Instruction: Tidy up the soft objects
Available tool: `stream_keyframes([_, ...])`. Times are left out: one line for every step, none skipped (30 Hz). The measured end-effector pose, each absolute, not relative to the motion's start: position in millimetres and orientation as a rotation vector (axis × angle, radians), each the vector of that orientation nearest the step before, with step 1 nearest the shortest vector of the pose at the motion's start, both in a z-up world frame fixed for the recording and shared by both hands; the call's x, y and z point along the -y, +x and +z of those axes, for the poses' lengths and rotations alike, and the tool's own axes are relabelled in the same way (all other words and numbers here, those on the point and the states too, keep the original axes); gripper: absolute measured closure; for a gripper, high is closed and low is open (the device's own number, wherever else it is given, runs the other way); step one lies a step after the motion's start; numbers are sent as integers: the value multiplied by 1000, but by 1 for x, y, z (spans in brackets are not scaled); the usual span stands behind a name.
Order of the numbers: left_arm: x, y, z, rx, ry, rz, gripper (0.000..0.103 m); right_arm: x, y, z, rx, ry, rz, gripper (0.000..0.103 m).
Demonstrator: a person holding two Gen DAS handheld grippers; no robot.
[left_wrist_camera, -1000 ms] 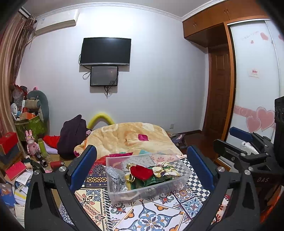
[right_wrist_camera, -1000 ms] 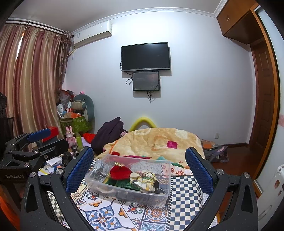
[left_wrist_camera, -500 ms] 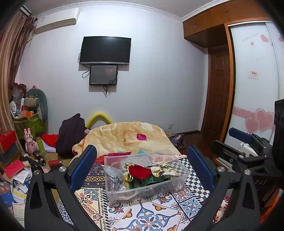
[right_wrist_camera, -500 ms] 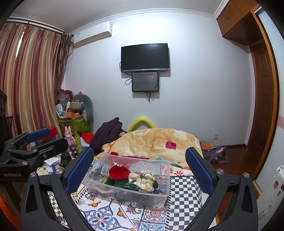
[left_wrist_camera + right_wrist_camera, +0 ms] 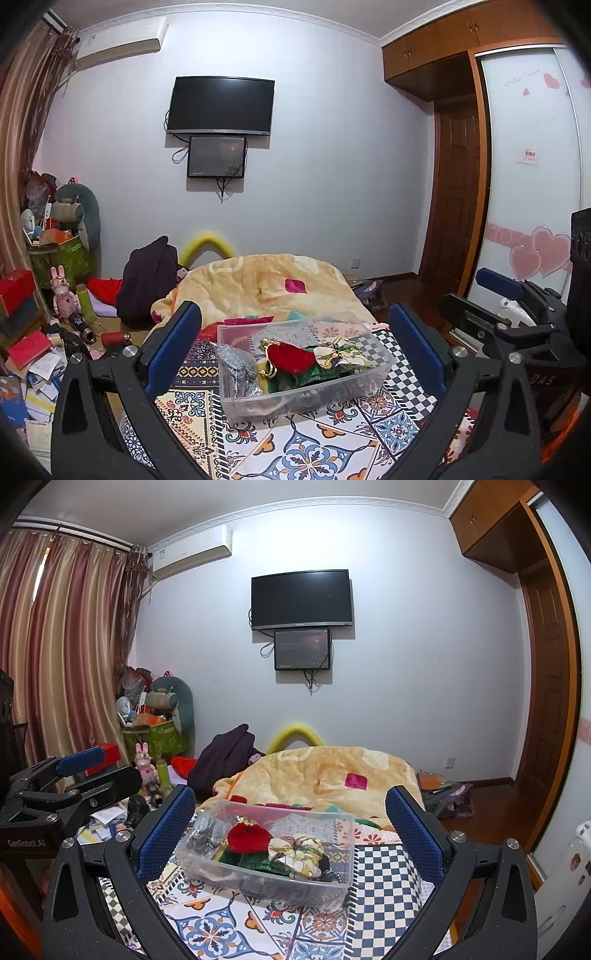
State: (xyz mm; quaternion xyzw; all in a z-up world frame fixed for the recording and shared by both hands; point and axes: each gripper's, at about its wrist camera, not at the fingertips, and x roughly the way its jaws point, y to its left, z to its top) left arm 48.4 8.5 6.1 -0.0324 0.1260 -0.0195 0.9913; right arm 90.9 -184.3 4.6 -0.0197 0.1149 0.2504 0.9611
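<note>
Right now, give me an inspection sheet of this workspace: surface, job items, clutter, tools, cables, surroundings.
Surface: patterned bedspread, with a peach blanket bunched at the far end.
Job's things: clear plastic bin on the bedspread, holding a red velvet pouch, silver fabric, green fabric and a floral scrunchie.
Clutter: papers and boxes on the floor at left; pink rabbit toy; dark garment pile.
Grippers: left tool open, empty; right tool open, empty; both short of the bin.
Cables: cords hang below the wall TV and small screen.
Surroundings: curtains, air conditioner, wooden door.
</note>
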Motion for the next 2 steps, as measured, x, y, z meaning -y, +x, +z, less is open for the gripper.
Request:
stream_keyframes([-9,49,6,-255,-67,-40,0,184,91,4,-234,-38,508,0])
stream_keyframes([-9,49,5,-258,-69,-42,0,184,91,4,-235,-37,509,0])
